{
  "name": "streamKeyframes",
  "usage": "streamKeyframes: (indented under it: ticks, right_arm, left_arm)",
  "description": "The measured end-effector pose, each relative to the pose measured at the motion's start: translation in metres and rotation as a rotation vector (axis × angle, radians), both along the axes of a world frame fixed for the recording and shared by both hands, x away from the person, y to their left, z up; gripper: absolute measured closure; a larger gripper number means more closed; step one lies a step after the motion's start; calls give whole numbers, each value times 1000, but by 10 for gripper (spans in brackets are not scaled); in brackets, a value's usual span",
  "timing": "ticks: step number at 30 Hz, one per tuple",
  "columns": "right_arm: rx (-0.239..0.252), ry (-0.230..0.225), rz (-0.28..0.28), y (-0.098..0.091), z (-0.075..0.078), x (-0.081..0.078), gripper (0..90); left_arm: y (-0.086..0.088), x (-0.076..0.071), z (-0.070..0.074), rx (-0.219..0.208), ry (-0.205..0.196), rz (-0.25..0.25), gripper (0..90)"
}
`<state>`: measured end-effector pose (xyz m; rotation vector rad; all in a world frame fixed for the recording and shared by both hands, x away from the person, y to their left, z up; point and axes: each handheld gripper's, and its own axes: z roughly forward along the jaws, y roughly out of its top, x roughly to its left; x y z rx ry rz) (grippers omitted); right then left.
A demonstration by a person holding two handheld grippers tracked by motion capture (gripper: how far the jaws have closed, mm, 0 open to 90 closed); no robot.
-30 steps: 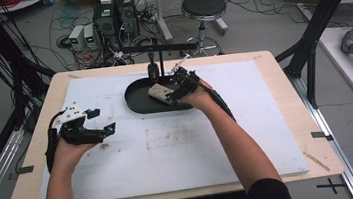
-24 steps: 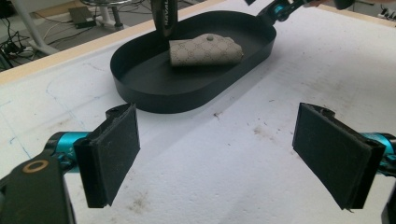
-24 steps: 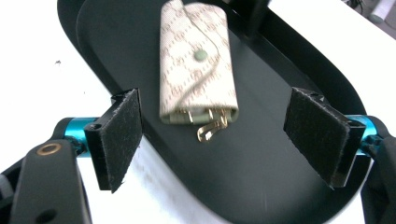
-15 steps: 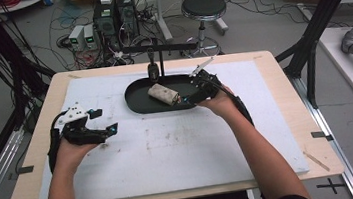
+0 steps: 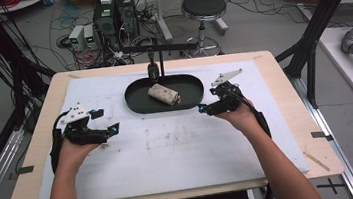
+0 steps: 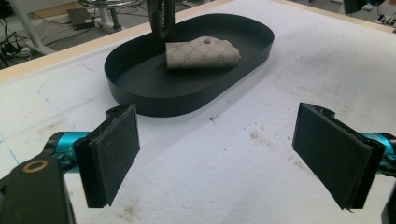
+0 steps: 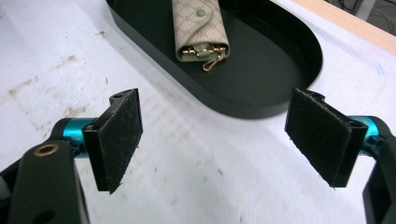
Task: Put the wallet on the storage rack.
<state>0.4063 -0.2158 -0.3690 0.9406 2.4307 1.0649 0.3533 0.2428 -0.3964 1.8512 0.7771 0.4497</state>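
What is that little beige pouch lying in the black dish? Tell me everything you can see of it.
The pouch is a small key case of beige, monogram-patterned material that looks like coated canvas or leather. Its flap is closed with a round snap button, and gold-coloured clips poke out of its open end. It lies flat on the floor of the black oval tray, near the middle, at a slant. Nothing but the tray touches it.
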Motion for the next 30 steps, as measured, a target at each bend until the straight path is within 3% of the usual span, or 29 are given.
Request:
streamKeyframes:
  ticks: [15, 22, 26, 30]
  right_arm:
    - [106, -18, -71, -46, -34, -35, 195]
    - [150, -46, -105, -61, -48, -45, 195]
    - [154, -28, -120, -68, -61, -47, 195]
    - [179, -40, -146, -74, -60, -46, 194]
  left_arm:
    - [-5, 2, -8, -41, 12, -11, 148]
    - [-11, 5, -14, -27, 30, -15, 149]
    - [-12, 5, -15, -33, 30, -17, 148]
    - [-14, 5, -16, -32, 32, -19, 148]
